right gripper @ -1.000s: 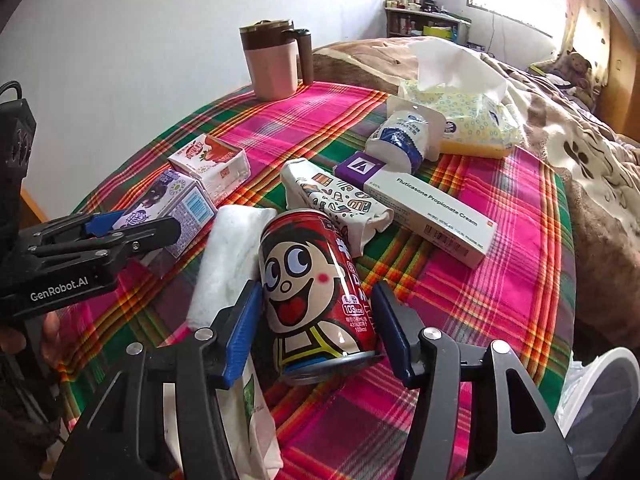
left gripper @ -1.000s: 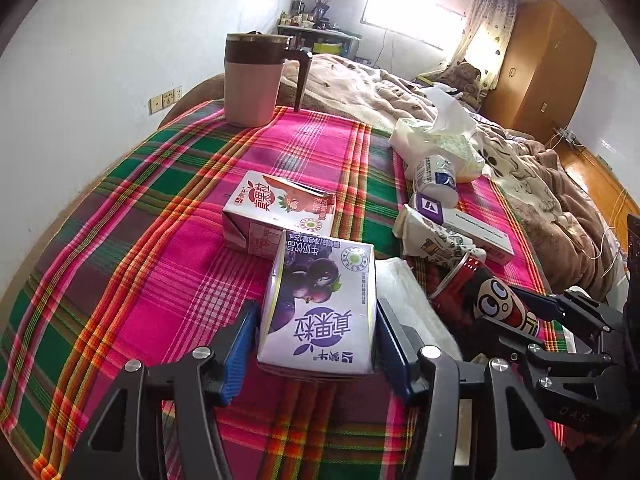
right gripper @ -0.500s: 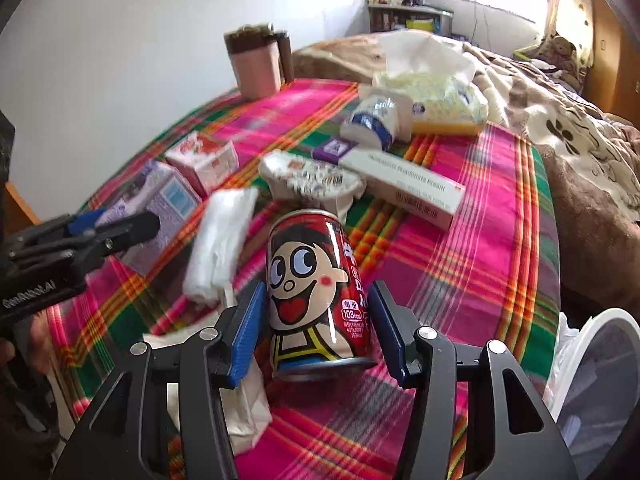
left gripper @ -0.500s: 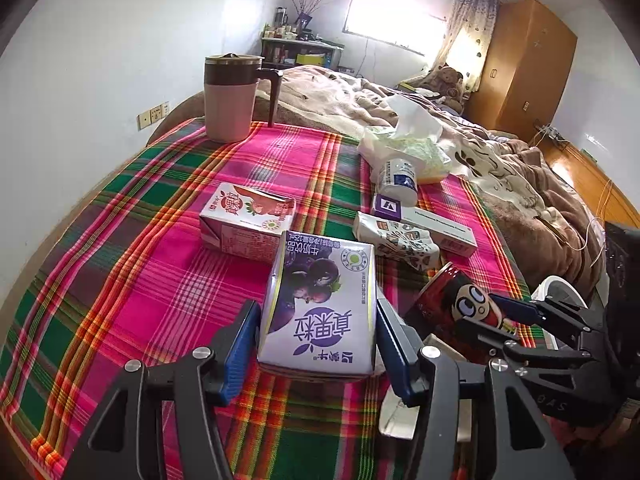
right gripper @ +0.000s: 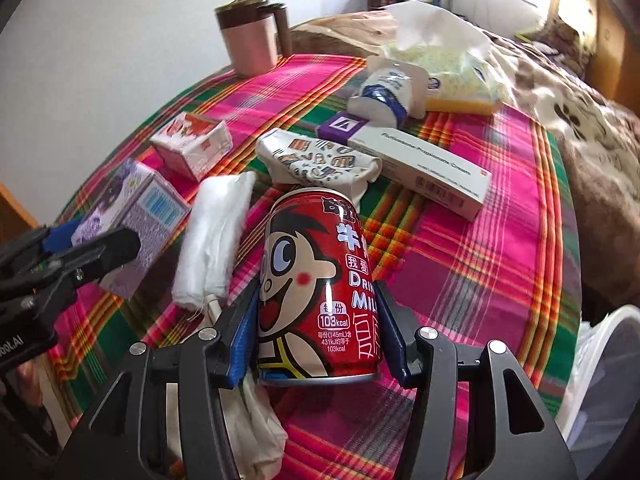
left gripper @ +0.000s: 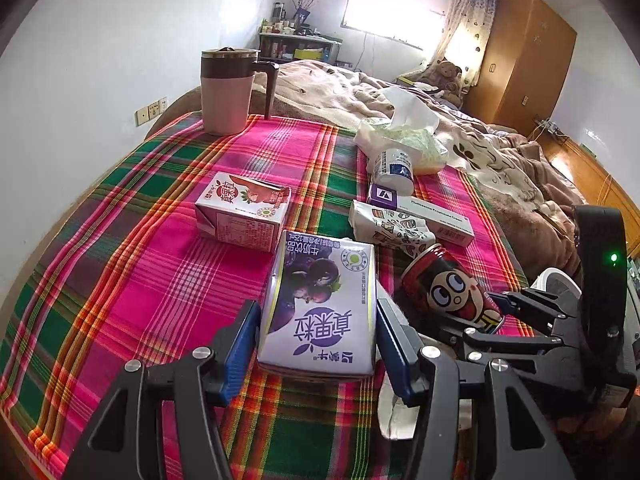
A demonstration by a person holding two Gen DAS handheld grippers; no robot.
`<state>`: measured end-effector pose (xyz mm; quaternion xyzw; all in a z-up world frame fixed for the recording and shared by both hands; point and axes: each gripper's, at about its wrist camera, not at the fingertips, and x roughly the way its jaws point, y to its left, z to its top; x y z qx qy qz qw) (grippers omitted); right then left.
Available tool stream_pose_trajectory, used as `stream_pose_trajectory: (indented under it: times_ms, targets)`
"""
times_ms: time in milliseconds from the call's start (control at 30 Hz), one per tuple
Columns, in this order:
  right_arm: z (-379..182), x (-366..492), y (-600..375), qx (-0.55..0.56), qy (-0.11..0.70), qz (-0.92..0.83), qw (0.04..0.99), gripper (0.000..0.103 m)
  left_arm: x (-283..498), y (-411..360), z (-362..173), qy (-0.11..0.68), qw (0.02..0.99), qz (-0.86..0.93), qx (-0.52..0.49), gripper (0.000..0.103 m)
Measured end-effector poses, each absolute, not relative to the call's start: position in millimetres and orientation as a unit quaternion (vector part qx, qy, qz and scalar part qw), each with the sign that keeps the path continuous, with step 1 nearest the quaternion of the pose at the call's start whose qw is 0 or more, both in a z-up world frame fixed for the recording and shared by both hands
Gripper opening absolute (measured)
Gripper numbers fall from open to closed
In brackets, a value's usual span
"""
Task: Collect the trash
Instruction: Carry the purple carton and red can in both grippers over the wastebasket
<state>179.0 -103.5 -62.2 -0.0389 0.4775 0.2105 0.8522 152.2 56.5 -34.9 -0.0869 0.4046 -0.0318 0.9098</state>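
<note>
My left gripper (left gripper: pixel 316 340) is shut on a purple milk carton (left gripper: pixel 320 308) and holds it above the plaid cloth (left gripper: pixel 140 264). My right gripper (right gripper: pixel 318 340) is shut on a red milk can (right gripper: pixel 316 292) with a cartoon face, held off the cloth. The can also shows in the left wrist view (left gripper: pixel 452 292), to the right of the carton. The carton shows in the right wrist view (right gripper: pixel 132 220) at the left. A pink milk carton (left gripper: pixel 244 212), a crumpled printed wrapper (left gripper: pixel 388 228) and white tissue (right gripper: pixel 216 236) lie on the cloth.
A pink mug (left gripper: pixel 228 92) stands at the far edge. A tissue pack (left gripper: pixel 404 136), a white bottle (left gripper: pixel 394 166) and a long cream box (left gripper: pixel 432 220) lie at the back right. A white bin rim (right gripper: pixel 608 384) sits at the lower right, off the cloth's edge.
Both grippers have lifted and drawn back with the carton and the can. The right gripper has swung a little toward the bin side.
</note>
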Motion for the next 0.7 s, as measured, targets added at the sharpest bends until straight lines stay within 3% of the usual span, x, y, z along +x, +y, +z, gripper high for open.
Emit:
stream_pose_trajectory:
  times_ms: [700]
  targets:
    - [-14,122,-169,0.031,0.394,0.164,0.904,0.054,125,1,1,0.36,0.926,-0.092,-0.065,0.057]
